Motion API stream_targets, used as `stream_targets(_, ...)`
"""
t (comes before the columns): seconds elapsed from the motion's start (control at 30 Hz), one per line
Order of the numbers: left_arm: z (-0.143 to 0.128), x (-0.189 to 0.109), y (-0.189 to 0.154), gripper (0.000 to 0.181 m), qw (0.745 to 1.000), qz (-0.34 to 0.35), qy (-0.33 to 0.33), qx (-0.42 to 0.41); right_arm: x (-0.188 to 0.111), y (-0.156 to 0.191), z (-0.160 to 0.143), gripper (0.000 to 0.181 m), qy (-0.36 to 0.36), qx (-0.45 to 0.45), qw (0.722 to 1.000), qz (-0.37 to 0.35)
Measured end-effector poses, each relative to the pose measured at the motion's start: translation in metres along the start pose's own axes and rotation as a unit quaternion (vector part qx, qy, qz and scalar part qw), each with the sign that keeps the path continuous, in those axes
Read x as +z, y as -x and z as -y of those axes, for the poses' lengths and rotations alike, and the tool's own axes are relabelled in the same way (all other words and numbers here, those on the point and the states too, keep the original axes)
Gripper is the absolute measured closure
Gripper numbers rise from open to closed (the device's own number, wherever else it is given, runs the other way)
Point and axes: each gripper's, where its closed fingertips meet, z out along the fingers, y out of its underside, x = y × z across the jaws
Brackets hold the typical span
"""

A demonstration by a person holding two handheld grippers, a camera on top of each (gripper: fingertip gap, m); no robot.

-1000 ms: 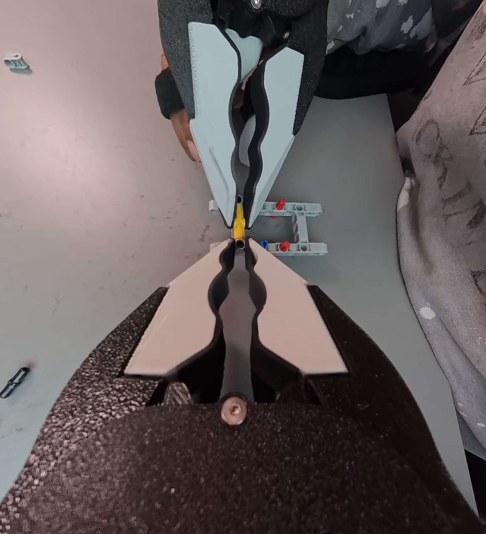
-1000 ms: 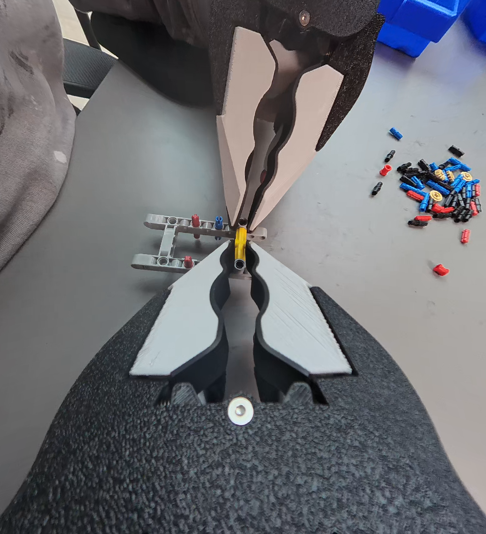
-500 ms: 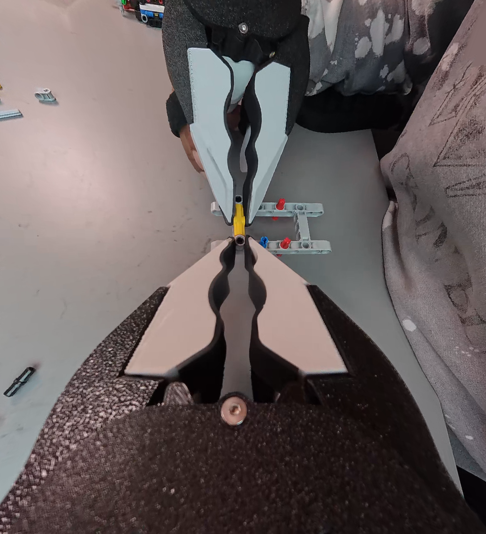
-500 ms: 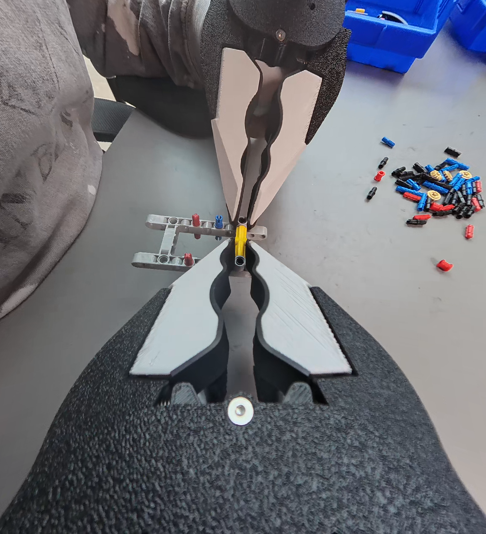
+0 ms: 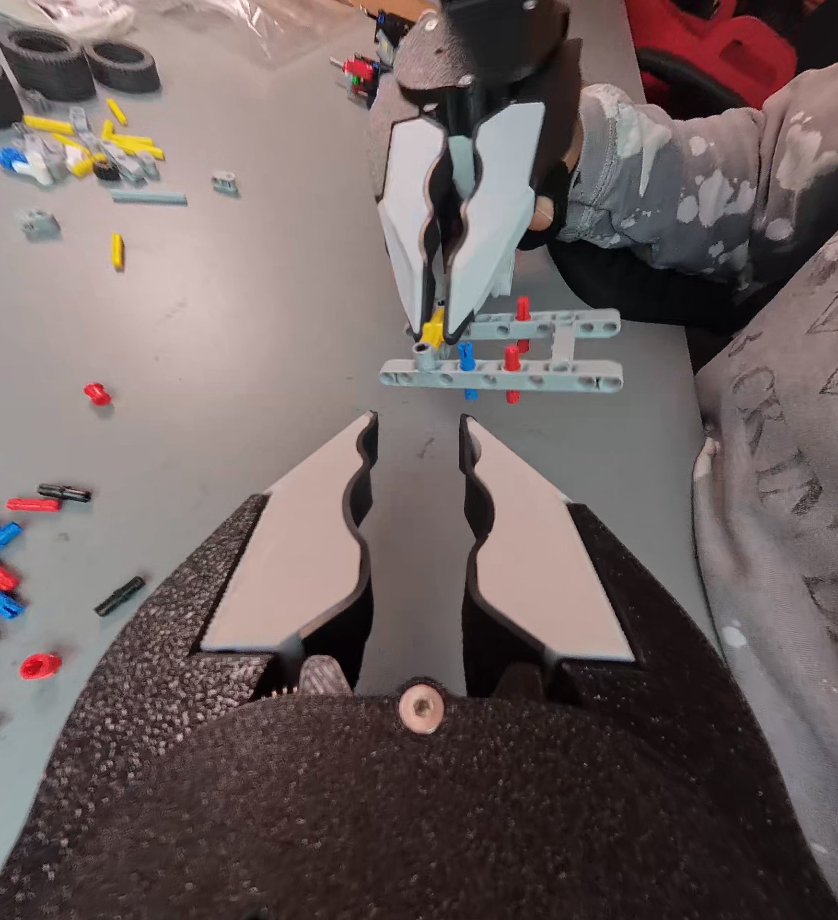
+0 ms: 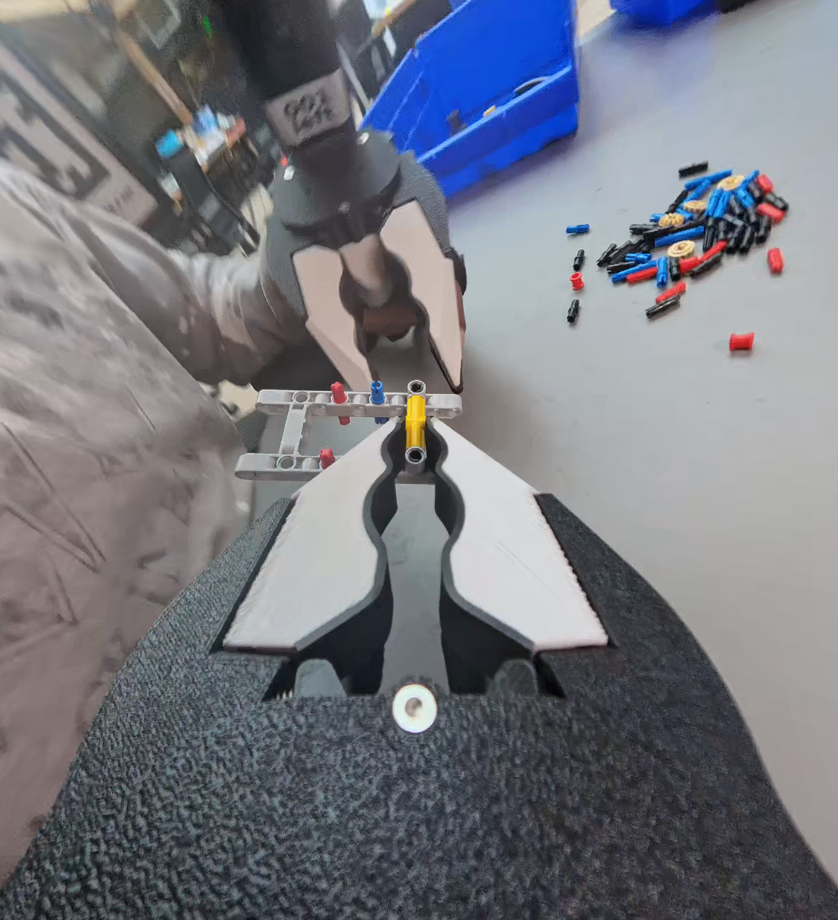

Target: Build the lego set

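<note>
A grey beam frame (image 5: 501, 379) with red and blue pins lies near the table's edge by the person. A yellow connector (image 6: 414, 423) with grey ends bridges its two beams at one end. My right gripper (image 6: 414, 424) is shut on this yellow connector; in the left wrist view it (image 5: 436, 332) comes down on it from above. My left gripper (image 5: 418, 418) is open and empty, a short way back from the frame. In the right wrist view it (image 6: 414, 383) hangs open just behind the far beam.
A pile of blue, black and red pins (image 6: 706, 234) lies right of the frame, with a blue bin (image 6: 496, 99) behind. Black tyres (image 5: 48, 69) and yellow and grey parts (image 5: 83, 149) lie far left. The person's grey sleeve (image 5: 780, 498) borders the table. Both grippers' tips are close together, under 4 cm apart.
My left gripper has let go of the connector's grey end, opened and drawn back from the frame. My right gripper stays shut on the yellow connector.
</note>
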Motion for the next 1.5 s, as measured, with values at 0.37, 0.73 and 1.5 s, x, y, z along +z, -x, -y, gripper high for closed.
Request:
stream_targets(0.37,0.026,-0.007,-0.002,0.146,0.988,0.075,-0.067,0.116,-0.008,0.013,0.017,0.174,-0.069,0.199,0.972,0.105)
stream_targets(0.73,0.035,-0.006,-0.016,0.172,0.984,0.059,-0.092,0.143,-0.005,0.031,0.026,0.173,-0.087,0.230,0.958,0.147)
stream_targets(1.5,0.053,-0.022,-0.021,0.175,0.969,-0.118,-0.172,-0.135,-0.008,0.029,0.036,0.169,-0.108,-0.075,0.991,-0.008)
